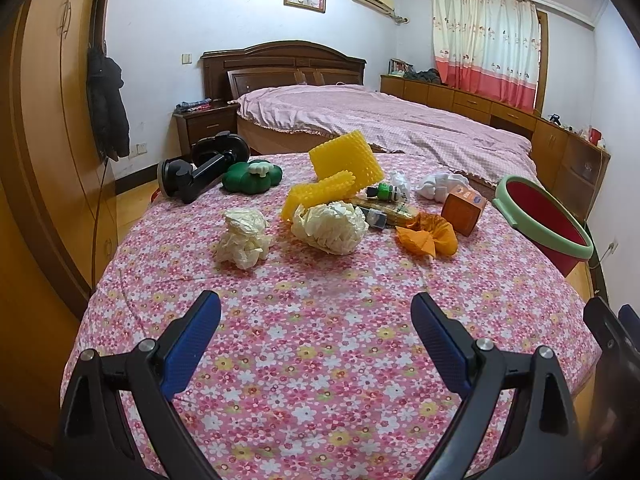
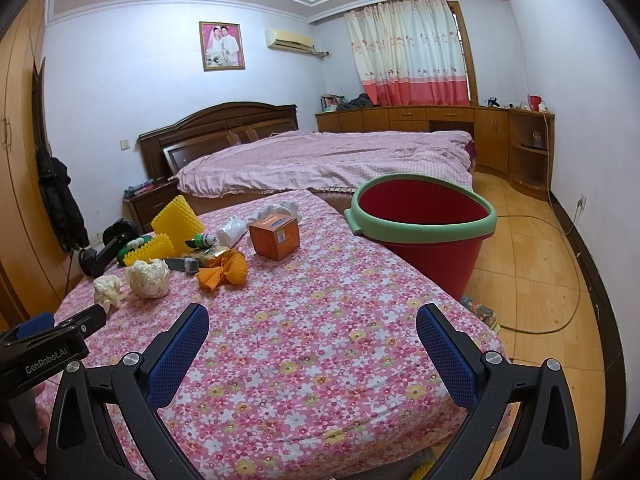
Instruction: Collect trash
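Observation:
On a table under a pink floral cloth [image 1: 320,340] [image 2: 320,320] lie two crumpled cream paper balls [image 1: 243,238] [image 1: 330,226] [image 2: 108,290] [image 2: 148,278], a crumpled orange paper [image 1: 430,236] [image 2: 224,268], white wads [image 1: 438,186] [image 2: 276,210] and an orange box [image 1: 464,208] [image 2: 275,236]. A red bucket with a green rim [image 1: 548,224] [image 2: 424,232] stands beside the table's right edge. My left gripper [image 1: 316,310] is open above the near cloth, empty. My right gripper [image 2: 312,320] is open too, well short of the trash.
Yellow bumpy foam pieces [image 1: 344,160] [image 2: 176,220], a green flower-shaped object [image 1: 250,176], a black phone mount [image 1: 200,172] [image 2: 104,248] and small bottles [image 1: 386,192] sit at the far side. A bed [image 2: 328,160], wardrobe [image 1: 48,140] and wooden floor [image 2: 540,280] surround the table.

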The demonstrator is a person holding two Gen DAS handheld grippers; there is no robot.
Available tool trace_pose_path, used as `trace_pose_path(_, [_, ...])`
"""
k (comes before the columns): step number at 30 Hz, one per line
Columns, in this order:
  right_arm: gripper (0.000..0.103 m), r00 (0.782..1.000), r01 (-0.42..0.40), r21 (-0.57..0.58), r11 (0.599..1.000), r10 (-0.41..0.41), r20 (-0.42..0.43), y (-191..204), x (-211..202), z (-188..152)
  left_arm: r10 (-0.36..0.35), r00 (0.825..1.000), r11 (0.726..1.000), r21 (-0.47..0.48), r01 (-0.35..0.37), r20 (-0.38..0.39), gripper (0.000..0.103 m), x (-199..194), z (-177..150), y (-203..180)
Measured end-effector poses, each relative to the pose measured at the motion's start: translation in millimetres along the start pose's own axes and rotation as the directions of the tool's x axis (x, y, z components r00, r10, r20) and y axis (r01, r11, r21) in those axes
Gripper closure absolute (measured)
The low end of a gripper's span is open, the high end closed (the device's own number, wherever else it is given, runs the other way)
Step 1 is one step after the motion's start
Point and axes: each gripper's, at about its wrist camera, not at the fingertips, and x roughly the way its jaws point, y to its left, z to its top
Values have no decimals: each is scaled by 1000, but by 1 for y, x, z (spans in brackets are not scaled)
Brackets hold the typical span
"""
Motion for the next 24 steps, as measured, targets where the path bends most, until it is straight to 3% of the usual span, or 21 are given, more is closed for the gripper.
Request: trace_pose_path(24, [0, 1000, 2, 0, 1000, -2, -2, 0, 0, 1, -2, 1000, 1000, -6, 2, -3, 8, 1, 0, 3])
